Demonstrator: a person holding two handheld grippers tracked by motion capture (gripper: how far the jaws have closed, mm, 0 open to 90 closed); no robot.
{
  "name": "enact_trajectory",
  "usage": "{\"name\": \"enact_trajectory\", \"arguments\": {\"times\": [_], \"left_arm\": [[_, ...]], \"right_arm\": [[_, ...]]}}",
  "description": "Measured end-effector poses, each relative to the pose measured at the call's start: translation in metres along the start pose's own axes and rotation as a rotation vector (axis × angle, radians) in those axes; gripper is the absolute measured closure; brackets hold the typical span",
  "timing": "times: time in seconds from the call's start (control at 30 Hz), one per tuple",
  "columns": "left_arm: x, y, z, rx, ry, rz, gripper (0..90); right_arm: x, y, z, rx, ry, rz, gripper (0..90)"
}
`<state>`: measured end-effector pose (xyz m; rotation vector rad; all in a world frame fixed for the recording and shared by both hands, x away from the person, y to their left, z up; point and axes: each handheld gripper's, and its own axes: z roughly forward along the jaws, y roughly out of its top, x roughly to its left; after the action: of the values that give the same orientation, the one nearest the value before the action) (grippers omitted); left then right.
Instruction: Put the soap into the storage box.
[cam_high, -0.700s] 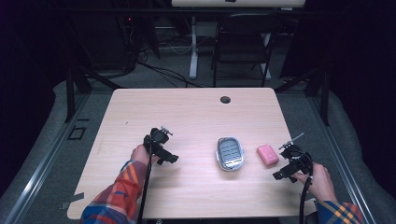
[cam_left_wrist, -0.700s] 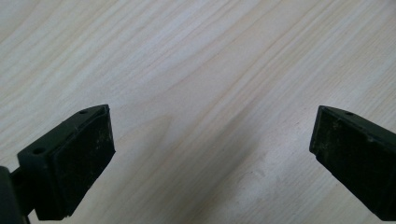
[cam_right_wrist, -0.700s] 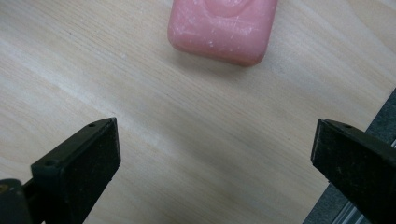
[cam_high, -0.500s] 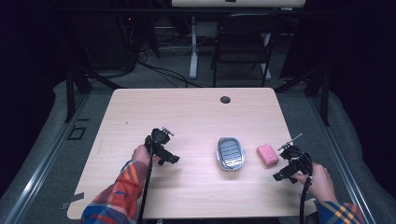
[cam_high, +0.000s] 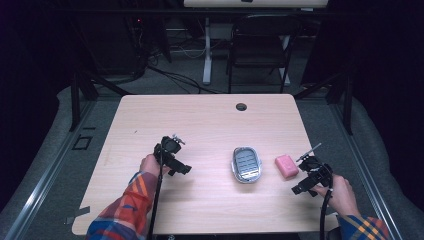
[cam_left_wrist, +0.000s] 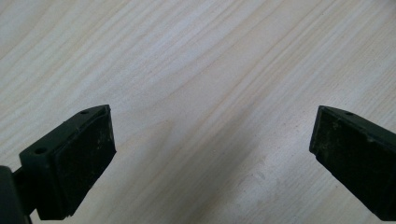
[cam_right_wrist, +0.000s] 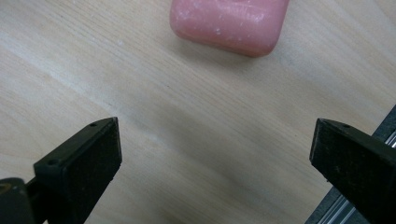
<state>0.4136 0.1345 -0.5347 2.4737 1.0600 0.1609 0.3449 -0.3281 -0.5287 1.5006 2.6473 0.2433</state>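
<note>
A pink bar of soap (cam_high: 286, 166) lies on the wooden table (cam_high: 210, 125) right of a grey soap dish (cam_high: 246, 164) with a ribbed insert. My right gripper (cam_high: 302, 187) is held low near the table's right edge, just in front of the soap; its jaws stand wide apart with nothing between them, and the soap (cam_right_wrist: 229, 23) lies ahead of them in the right gripper view. My left gripper (cam_high: 181, 169) hovers over bare wood left of the dish, open and empty, with only tabletop (cam_left_wrist: 205, 93) between its pads.
A round cable hole (cam_high: 241, 107) sits near the table's far edge. Behind the table stand a black chair (cam_high: 260, 50) and a white desk leg with cables on the floor. The table's right edge (cam_right_wrist: 369, 154) lies close beside my right gripper.
Both hands have shifted only slightly; the left gripper has drifted a little toward the front. Soap and dish lie where they were.
</note>
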Motion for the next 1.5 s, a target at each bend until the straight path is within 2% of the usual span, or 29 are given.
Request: {"name": "enact_trajectory", "arguments": {"times": [0.1,0.2,0.27,0.37,0.5,0.7,1.0,1.07,1.13,1.2,1.23,1.27,1.3,1.33,1.37,1.43,1.47,1.5], "left_arm": [[0.001,0.000,0.000,-0.003,-0.006,-0.001,0.1],[0.001,0.000,0.000,-0.002,-0.006,0.000,0.1],[0.001,0.000,0.000,-0.003,-0.008,-0.001,0.1],[0.001,0.000,0.000,-0.003,-0.006,-0.002,0.1],[0.000,0.000,0.000,0.000,-0.005,0.001,0.1],[0.000,0.000,0.000,-0.003,-0.006,0.002,0.1],[0.000,0.000,-0.001,-0.007,-0.006,0.002,0.1],[0.000,0.000,-0.001,-0.008,-0.005,0.002,0.2],[0.000,0.000,-0.001,-0.006,-0.005,0.003,0.1],[0.000,0.000,-0.001,-0.005,-0.007,0.002,0.1],[0.000,0.000,-0.001,-0.006,-0.006,0.002,0.1],[0.000,0.000,-0.001,-0.007,-0.005,0.001,0.1],[0.000,0.000,-0.001,-0.008,-0.004,0.000,0.1],[0.000,0.000,-0.002,-0.008,-0.002,0.002,0.1],[0.000,0.000,-0.002,-0.011,-0.004,0.000,0.1],[0.000,0.000,-0.002,-0.009,-0.004,0.000,0.1],[0.000,0.000,-0.001,-0.009,-0.006,-0.001,0.1],[0.000,0.000,-0.001,-0.008,-0.006,0.001,0.1]], "right_arm": [[0.001,0.003,-0.002,-0.027,-0.002,0.009,3.0],[0.003,0.006,-0.003,-0.028,-0.028,0.002,3.1],[0.004,0.008,-0.002,-0.030,-0.020,0.004,3.1],[0.004,0.013,-0.002,-0.027,-0.033,0.003,3.1],[0.004,0.018,-0.004,-0.049,-0.056,0.008,3.8],[0.000,0.023,-0.004,-0.077,-0.050,0.043,3.8],[0.001,0.036,-0.001,-0.068,-0.053,0.033,3.6],[0.002,0.038,0.001,-0.089,-0.046,0.057,3.6],[0.001,0.042,0.002,-0.077,-0.048,0.047,3.6],[0.000,0.046,0.003,-0.082,-0.042,0.055,3.5],[0.001,0.046,0.004,-0.100,-0.029,0.077,2.8],[0.001,0.049,0.004,-0.090,-0.037,0.065,2.1],[0.001,0.051,0.008,-0.119,-0.017,0.095,2.1],[0.001,0.051,0.008,-0.119,-0.017,0.095,2.1],[0.000,0.055,0.006,-0.080,-0.028,0.072,1.7],[0.001,0.055,0.006,-0.084,-0.022,0.077,1.7],[0.002,0.055,0.008,-0.107,-0.026,0.103,1.6],[0.000,0.057,0.007,-0.090,-0.022,0.095,1.7]]}}
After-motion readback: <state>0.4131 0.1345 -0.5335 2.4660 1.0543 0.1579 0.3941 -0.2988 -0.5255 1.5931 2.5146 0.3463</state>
